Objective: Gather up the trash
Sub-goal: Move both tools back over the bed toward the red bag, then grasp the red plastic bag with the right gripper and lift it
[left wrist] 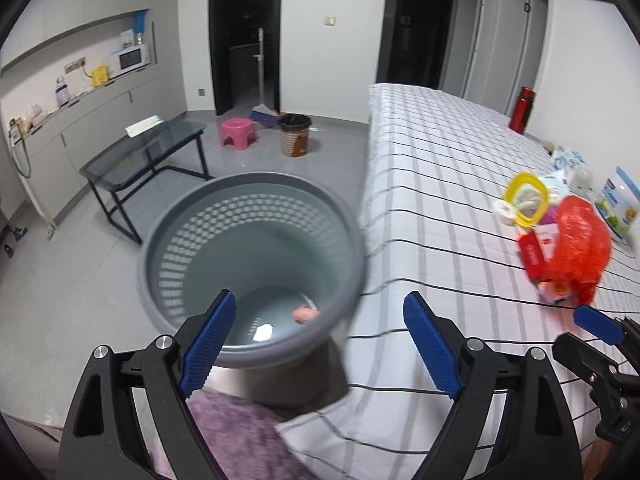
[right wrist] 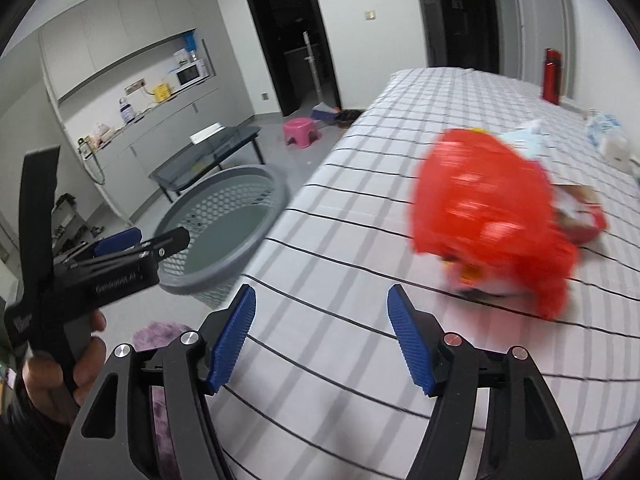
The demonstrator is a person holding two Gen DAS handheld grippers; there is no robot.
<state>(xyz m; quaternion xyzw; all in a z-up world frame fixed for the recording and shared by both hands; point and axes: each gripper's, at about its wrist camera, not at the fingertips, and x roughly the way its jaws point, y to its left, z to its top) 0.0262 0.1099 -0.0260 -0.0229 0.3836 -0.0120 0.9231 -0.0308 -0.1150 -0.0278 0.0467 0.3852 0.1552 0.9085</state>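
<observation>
The red bag (right wrist: 492, 216) lies on the bed (right wrist: 360, 184), ahead and a little to the right of the right tongs (right wrist: 320, 336), which are spread wide and grasp nothing. It is blurred in that view, so its exact outline is hard to read, but it looks like a crumpled lump with no clear long axis, slumped against a red box (left wrist: 538, 248) and other litter further along the bed. The left tongs (left wrist: 320, 340) are likewise released and empty; they hang over the near rim of the grey bin (left wrist: 248, 264), which stands on the floor just beside the bed's left edge and holds a couple of small scraps at its bottom. From the left tongs the bag sits well off to the right, so the right tongs look the nearer and better placed: my guess is a short reach forward-right, then a carry left to the bin.
</observation>
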